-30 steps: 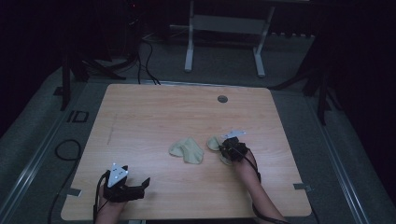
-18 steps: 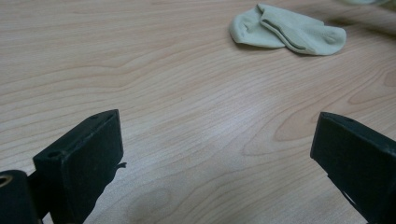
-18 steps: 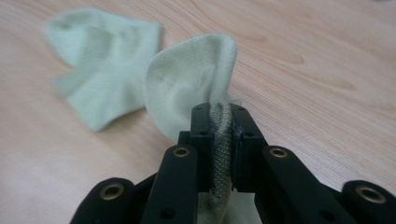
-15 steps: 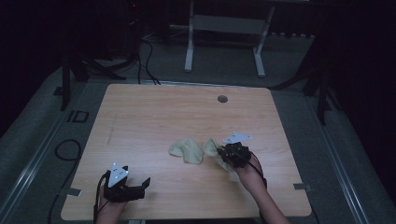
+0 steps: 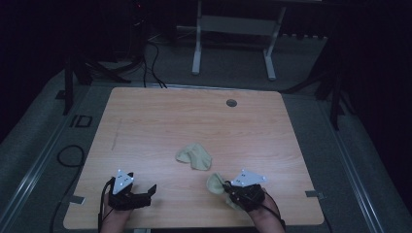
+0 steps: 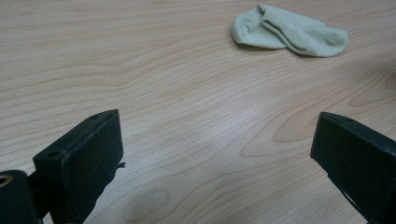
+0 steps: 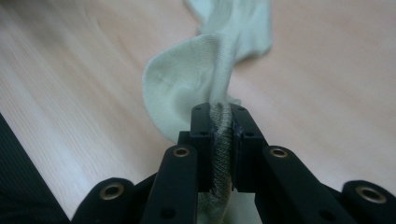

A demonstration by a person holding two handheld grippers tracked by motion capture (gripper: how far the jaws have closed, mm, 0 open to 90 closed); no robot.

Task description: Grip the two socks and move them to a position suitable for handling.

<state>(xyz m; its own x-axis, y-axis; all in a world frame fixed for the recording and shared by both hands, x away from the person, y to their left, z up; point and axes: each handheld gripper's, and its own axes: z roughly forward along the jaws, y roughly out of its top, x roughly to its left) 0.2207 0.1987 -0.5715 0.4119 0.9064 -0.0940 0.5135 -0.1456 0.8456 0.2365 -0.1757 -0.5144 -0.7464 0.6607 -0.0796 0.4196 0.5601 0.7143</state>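
The right gripper (image 5: 227, 190), clamped on one sock (image 5: 214, 183), has moved it toward the table (image 5: 145, 121) near edge; left gripper (image 5: 145, 191) released.

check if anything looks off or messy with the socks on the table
Nothing damaged or spilled. One pale green sock lies crumpled mid-table; the other sock hangs twisted from the right gripper, pinched at its edge. The left gripper stands open.
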